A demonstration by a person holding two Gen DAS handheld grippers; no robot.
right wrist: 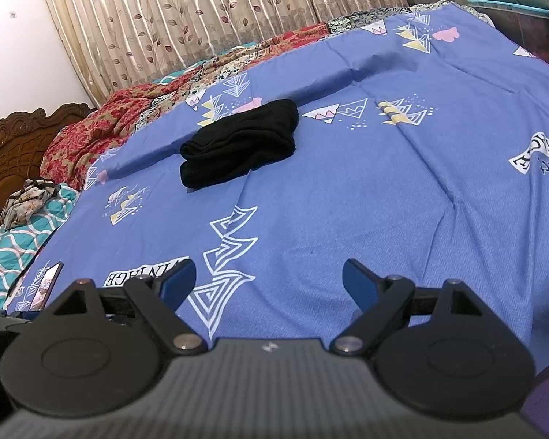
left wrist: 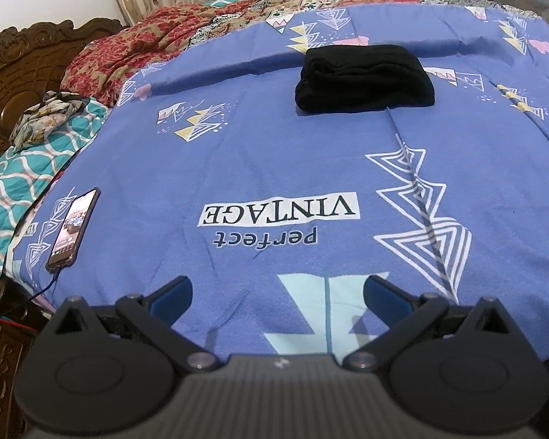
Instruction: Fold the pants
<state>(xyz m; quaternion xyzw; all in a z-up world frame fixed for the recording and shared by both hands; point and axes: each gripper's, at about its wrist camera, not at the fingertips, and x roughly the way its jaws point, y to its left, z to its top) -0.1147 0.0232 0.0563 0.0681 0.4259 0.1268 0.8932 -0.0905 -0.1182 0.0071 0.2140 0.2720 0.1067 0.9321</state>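
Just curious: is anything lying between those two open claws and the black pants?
Nothing but bare blue bedsheet, in both views, separates the pants from the left gripper and right gripper.

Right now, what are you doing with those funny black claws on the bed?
A person holds a gripper in each hand over the blue bedsheet. The left gripper and the right gripper are both open and hold nothing. The black pants lie folded in a neat bundle farther up the bed, untouched. A phone lies near the sheet's edge.
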